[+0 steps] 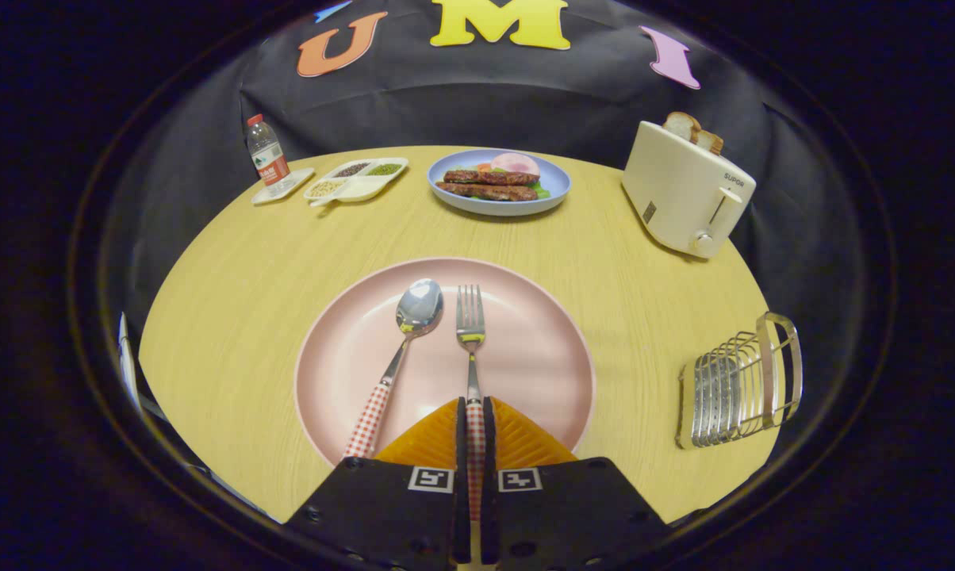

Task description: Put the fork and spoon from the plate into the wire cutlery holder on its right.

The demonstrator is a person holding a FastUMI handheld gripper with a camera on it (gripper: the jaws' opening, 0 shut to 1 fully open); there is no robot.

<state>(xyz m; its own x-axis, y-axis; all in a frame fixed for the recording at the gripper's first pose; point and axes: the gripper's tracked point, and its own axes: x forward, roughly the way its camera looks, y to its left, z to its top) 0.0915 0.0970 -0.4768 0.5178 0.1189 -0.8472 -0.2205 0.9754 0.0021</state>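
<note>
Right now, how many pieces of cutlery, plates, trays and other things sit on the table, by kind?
Cutlery: 2, spoon and fork, its handle between the closed fingers
Plates: 2, pink, blue
Trays: 2
Bottle: 1
Toaster: 1
Wire cutlery holder: 1
Total: 9

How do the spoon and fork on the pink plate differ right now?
The fork has its handle clamped between the fingers of the claw; the spoon lies free to the side of the claw. The fork points straight ahead of the claw, the spoon is angled. The fork ends in tines, the spoon in a shiny bowl. Both lie on the pink plate and have red-checked handles.
</note>
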